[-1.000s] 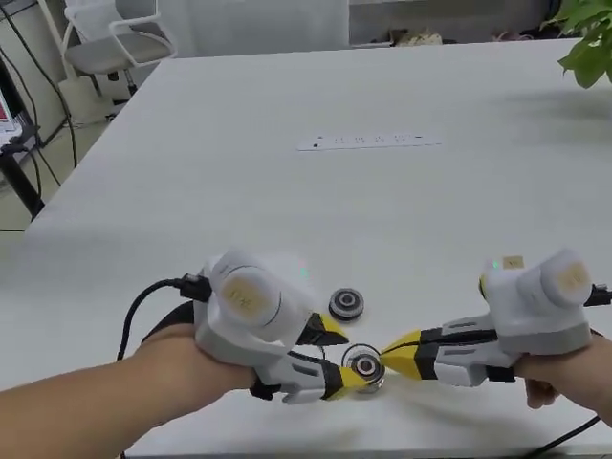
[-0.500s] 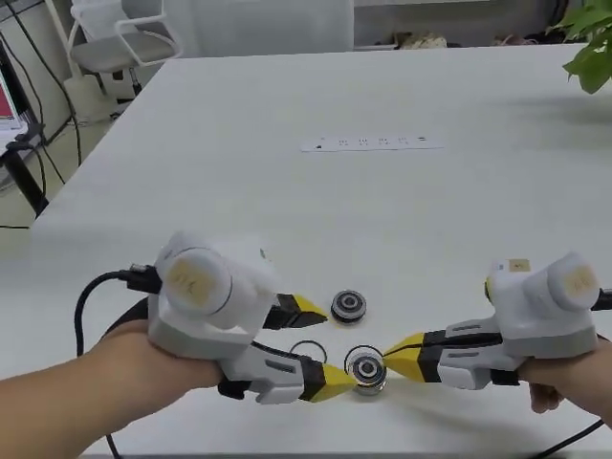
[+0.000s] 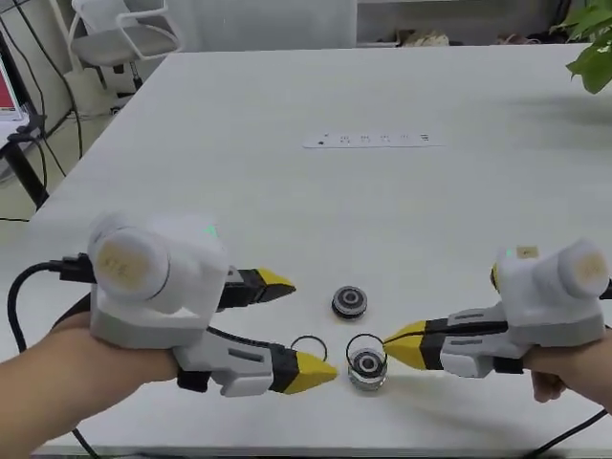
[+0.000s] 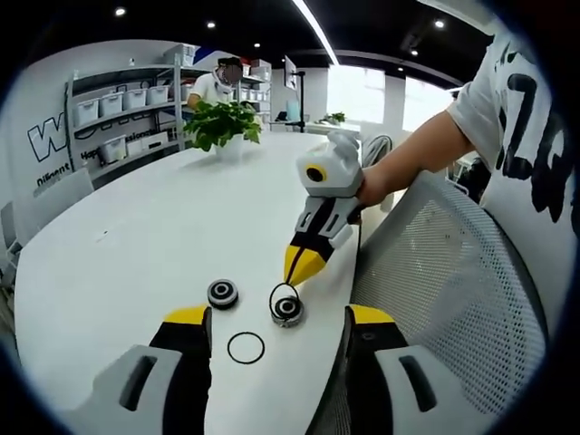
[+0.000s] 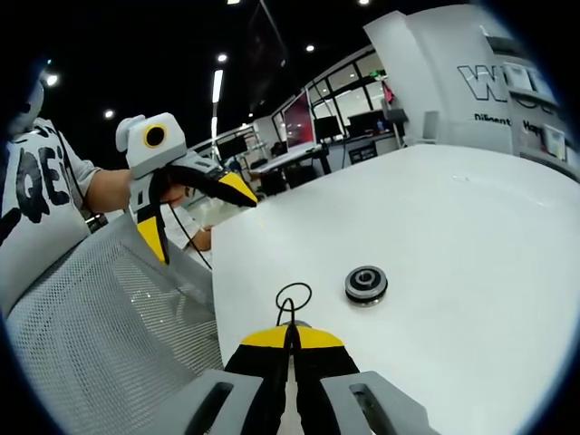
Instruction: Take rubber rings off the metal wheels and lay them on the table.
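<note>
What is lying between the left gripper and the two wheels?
A loose black rubber ring, flat on the table, seen in the left gripper view.

wall [image 5: 426, 54] | big "W", cut off | smaller "Diligent", rest unreadable

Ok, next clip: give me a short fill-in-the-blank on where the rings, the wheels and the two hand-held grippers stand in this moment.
1. The right hand-held gripper is shut on a ____ just above the nearer metal wheel.
2. The left hand-held gripper has its jaws ____.
3. Counting the farther metal wheel, the wheels in view number ____.
4. A loose ring lies flat on the ____.
Missing words: rubber ring; open; two; table.
</note>
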Demonstrator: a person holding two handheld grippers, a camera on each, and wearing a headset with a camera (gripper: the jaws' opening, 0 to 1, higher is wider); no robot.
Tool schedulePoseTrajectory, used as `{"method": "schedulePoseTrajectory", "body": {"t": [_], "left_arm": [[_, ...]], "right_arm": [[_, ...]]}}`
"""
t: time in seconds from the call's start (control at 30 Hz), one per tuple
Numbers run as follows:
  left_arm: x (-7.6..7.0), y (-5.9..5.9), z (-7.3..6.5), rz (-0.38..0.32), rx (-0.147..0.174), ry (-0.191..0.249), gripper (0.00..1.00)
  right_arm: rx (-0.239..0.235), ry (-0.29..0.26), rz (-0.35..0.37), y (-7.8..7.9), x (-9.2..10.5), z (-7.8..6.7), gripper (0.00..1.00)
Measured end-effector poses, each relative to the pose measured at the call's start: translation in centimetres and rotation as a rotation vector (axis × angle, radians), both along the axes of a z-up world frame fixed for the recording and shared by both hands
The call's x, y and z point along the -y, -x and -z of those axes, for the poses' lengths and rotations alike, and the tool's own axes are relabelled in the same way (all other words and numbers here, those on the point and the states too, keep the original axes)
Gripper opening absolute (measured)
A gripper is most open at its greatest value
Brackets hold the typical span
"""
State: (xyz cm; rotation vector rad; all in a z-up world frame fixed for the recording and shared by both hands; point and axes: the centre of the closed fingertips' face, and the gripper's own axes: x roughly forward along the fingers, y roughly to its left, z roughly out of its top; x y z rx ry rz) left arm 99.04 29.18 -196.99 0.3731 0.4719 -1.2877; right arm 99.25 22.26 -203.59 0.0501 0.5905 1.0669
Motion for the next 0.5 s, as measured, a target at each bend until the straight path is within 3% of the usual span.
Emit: {"method": "schedulePoseTrajectory", "body": {"t": [0.5], "left_arm": [[-2.4, -0.8, -1.0, -0.068, 0.016, 0.023, 0.68]], "right_arm": [[0.036, -0.027, -0.03, -1.5, -2.0, -2.4, 0.0]]}}
